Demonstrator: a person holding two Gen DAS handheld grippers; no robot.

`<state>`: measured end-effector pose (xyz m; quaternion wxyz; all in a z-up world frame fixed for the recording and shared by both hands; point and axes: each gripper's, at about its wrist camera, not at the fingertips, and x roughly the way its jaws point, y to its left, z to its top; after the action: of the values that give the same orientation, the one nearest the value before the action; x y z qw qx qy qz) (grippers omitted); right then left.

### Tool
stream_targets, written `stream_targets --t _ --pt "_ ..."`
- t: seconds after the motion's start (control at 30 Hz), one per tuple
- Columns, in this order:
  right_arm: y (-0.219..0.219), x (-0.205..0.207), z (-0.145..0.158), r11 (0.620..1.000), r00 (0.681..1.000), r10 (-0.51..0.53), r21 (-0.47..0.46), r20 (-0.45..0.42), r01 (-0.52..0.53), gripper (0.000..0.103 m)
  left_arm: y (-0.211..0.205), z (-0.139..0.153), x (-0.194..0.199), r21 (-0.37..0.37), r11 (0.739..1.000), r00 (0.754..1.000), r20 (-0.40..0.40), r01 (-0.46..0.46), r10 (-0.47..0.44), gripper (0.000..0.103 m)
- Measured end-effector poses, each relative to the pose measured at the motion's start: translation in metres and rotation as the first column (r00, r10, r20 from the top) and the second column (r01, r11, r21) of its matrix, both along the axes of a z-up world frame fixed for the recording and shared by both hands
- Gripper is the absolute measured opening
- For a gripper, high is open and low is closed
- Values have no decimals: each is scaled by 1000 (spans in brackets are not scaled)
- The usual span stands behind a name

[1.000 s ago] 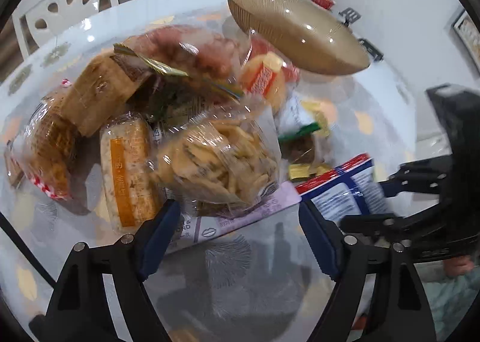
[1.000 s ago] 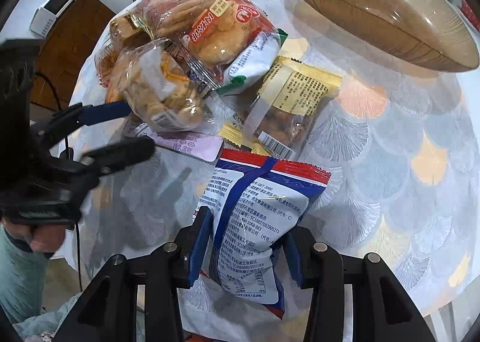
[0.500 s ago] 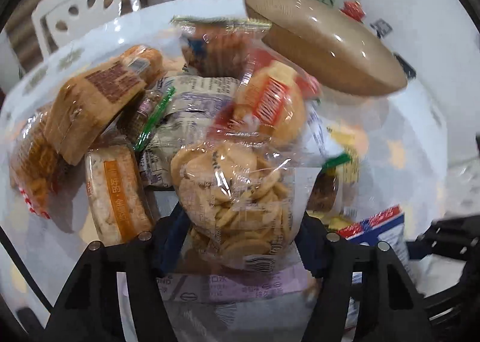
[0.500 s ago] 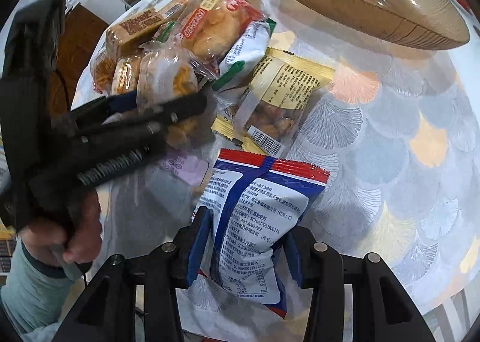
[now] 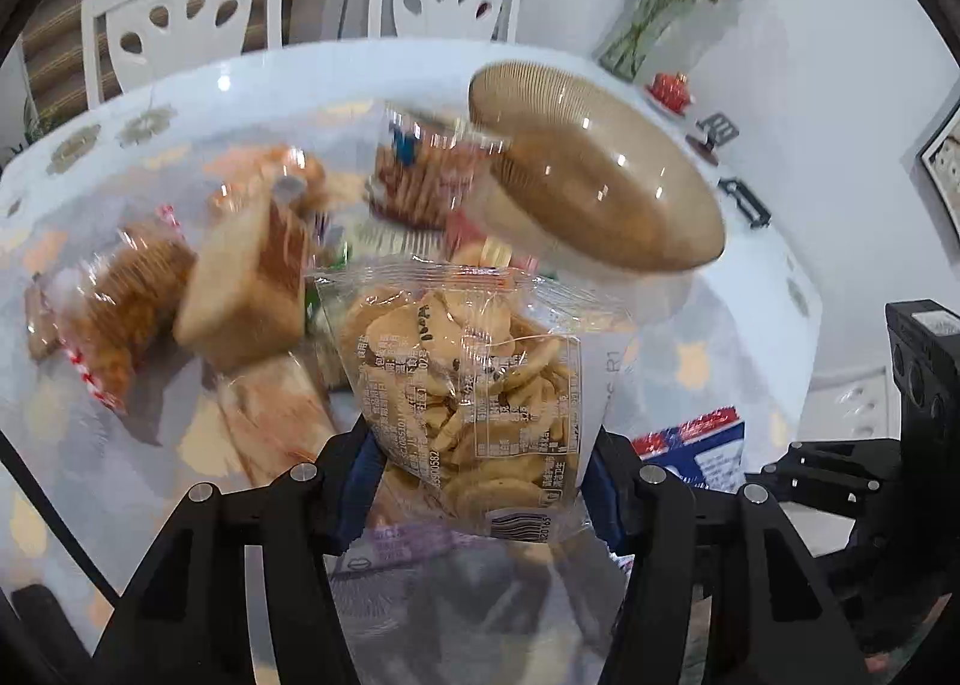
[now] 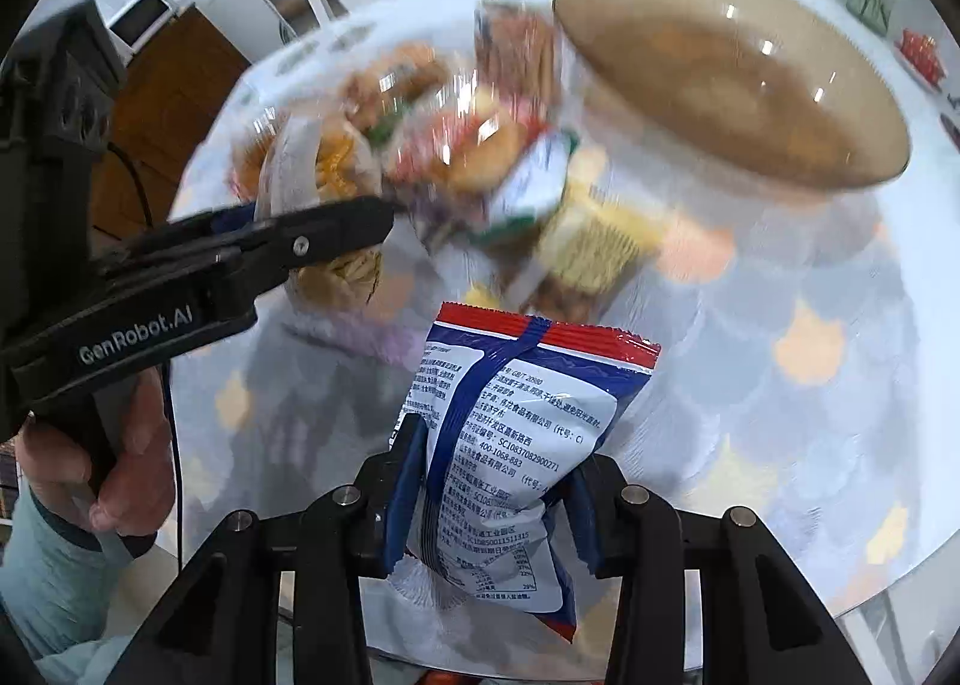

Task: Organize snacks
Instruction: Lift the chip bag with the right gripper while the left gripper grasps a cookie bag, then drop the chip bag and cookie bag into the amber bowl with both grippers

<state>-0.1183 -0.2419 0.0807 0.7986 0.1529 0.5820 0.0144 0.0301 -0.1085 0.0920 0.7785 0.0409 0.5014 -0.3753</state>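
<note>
The left gripper [image 5: 480, 481] is clamped on a clear bag of round crackers [image 5: 474, 385], its jaws having just been closing on it, and holds it above the round table [image 5: 750, 313]. The right gripper [image 6: 492, 481] pinches a blue, white and red snack packet [image 6: 516, 421], its jaws having just been closing, the packet upright above the tabletop. The remaining snack pile [image 5: 240, 277] lies beside a brown ribbed bowl [image 5: 600, 187], partly blurred. White chairs [image 5: 180, 24] stand behind the table.
</note>
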Motion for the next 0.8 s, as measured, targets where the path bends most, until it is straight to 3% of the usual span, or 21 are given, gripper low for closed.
stream_targets --t 0.23,0.4,0.53,0.8 --pt "-47 21 48 998 994 -51 -26 101 54 41 -26 55 7 -8 1000 997 78 -21 22 55" --pt "-96 37 74 993 985 -98 -50 143 106 41 -61 84 20 17 999 995 86 -47 45 55" --pt "-128 53 80 987 980 -147 -51 135 155 41 -94 83 31 55 996 996 57 -66 62 55" --pt "-178 79 56 980 979 -195 -30 66 197 41 -144 50 42 109 992 996 -50 -70 76 55"
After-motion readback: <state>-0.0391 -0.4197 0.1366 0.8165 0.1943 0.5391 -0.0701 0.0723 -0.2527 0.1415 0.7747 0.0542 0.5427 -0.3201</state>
